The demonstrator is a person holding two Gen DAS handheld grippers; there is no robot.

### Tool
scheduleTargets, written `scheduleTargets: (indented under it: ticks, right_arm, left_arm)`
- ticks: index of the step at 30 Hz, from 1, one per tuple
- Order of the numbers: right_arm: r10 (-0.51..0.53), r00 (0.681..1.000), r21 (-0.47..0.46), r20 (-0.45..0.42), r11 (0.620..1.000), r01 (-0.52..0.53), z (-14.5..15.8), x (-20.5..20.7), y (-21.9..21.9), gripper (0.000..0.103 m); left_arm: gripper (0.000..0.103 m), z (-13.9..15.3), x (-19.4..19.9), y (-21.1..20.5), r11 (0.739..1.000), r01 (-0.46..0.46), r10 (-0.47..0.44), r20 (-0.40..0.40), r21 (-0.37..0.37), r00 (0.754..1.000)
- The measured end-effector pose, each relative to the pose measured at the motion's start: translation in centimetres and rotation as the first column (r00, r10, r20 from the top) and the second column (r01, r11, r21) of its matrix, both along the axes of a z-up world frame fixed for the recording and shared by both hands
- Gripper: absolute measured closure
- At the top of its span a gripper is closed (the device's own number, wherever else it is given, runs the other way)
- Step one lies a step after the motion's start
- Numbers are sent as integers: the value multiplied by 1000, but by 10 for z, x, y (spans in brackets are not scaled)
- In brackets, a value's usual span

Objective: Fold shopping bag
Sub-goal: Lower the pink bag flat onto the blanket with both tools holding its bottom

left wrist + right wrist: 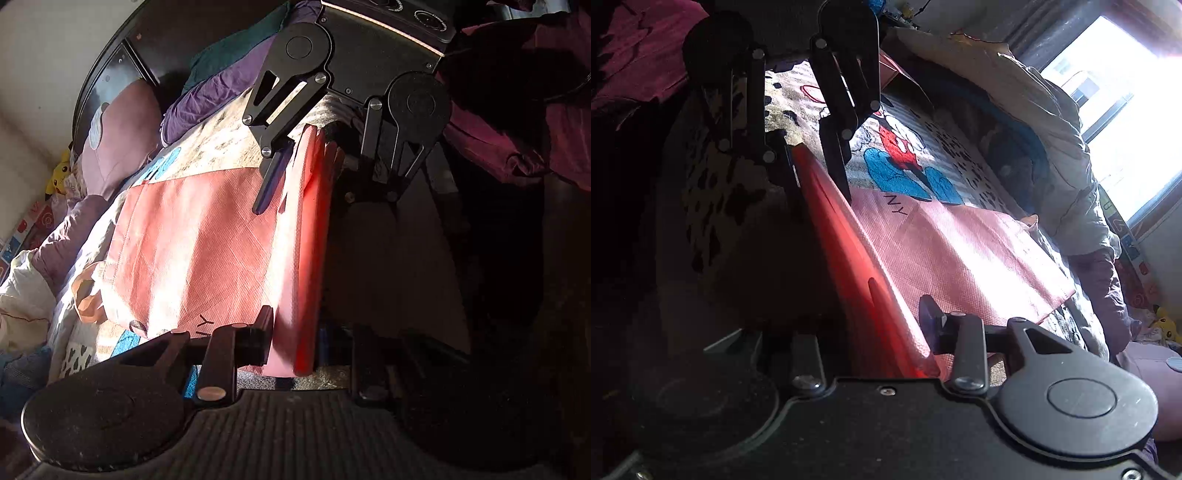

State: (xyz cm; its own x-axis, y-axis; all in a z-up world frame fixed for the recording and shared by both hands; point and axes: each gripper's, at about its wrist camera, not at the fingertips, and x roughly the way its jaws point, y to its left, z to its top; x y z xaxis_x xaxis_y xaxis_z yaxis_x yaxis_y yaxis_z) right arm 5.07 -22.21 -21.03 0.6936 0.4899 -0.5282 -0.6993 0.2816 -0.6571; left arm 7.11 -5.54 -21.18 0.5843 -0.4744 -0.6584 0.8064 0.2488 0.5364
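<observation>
A: Where is the shopping bag (192, 243)?

B: It lies flat on a cartoon-print blanket (923, 162) spread over a bed. It is pink woven fabric, sunlit, with its near edge lifted into an upright fold that glows red.

A: And the grippers?

B: Both are on that raised edge. The left gripper (295, 347) has the fold standing between its fingers; one dark finger (264, 332) presses the pink layer, the other sits in shadow behind it, so it looks clamped on the bag. The right gripper (886, 332) does the same further along the edge, one finger (932, 321) against the lit side and the bag pinched between the two.

A: What lies around it?

B: In the left wrist view, a purple quilt (221, 85) and a pink pillow (125, 136) sit far off, with a yellow plush toy (59, 177) at the left. In the right wrist view, a pale bundled duvet (1034, 110) lies beyond the bag, below a bright window (1126, 110). A dark red sleeve (517, 122) shows at the right.
</observation>
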Motion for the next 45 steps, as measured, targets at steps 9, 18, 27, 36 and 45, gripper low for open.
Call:
scheduleTargets:
  ticks: [9,18,27,36,45]
  right_arm:
    - [24,994,40,105,999,-28,15,-2,9,84]
    - [-9,983,123,-186,992,32,7,35,-3,88]
    - [-3,1000,31,3,1000,3,1,11,4,65]
    - [52,985,73,-164,997,-40,16,14,-7,89]
    - [62,918,213,-392,977,25,19,45,-27,89]
  left_arm:
    - [87,11,4,-5,974,-225,216,166,36,962]
    - [85,14,-7,-5,999,0,-4,112,35,994]
    - [85,13,7,-3,996,85,-83,-73,36,994]
    - [85,3,-4,6,985,166,-168,49,42,985]
    - [85,13,29,17,983,68,-104,-212,-171,972]
